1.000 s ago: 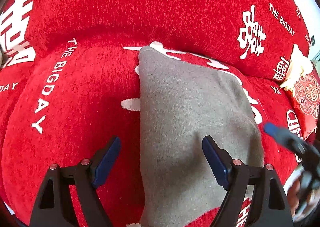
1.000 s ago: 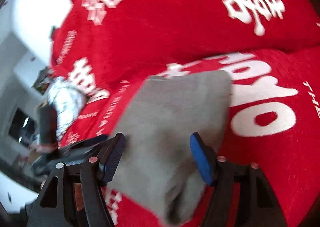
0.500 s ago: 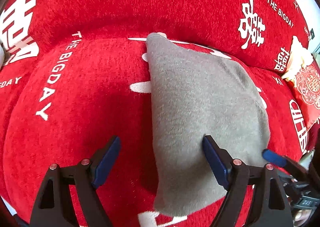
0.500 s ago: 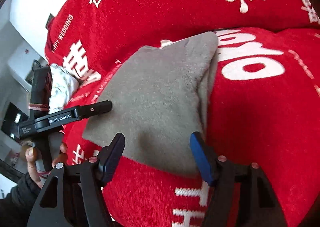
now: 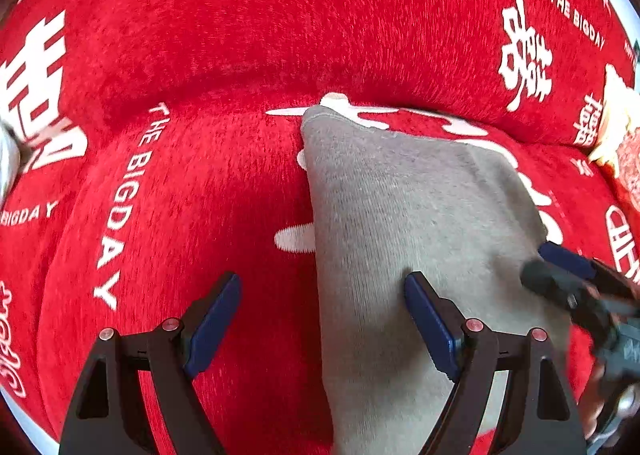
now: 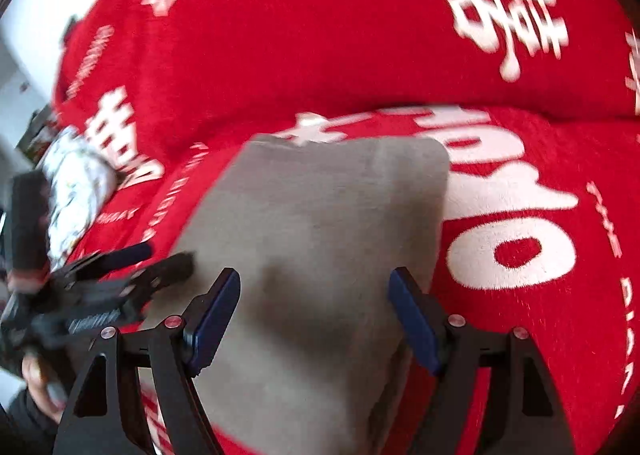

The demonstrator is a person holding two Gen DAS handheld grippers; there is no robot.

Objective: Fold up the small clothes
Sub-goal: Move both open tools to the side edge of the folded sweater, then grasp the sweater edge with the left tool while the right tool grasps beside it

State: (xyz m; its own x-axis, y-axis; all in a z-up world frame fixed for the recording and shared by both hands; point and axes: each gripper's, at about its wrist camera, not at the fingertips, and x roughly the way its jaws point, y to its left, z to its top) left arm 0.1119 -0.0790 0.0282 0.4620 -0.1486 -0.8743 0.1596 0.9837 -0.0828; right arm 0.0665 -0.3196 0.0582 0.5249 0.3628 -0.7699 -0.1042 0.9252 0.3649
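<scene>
A folded grey cloth (image 5: 416, 239) lies flat on a red sofa seat (image 5: 192, 223) printed with white lettering. My left gripper (image 5: 320, 319) is open and empty over the cloth's near left edge, its right finger above the cloth. My right gripper (image 6: 312, 315) is open and empty over the cloth (image 6: 320, 239) at its near end. The right gripper also shows at the right of the left wrist view (image 5: 576, 283), beside the cloth's right edge. The left gripper shows blurred at the left of the right wrist view (image 6: 132, 267).
The red sofa backrest (image 5: 320, 15) rises just behind the cloth. A cream and red cushion (image 5: 620, 143) lies at the far right of the seat. A white patterned bundle (image 6: 76, 191) lies to the left on the sofa.
Both grippers have come back in over the cloth's near end. The right gripper swung from the cloth's near edge to its right side. The cloth lies as before.
</scene>
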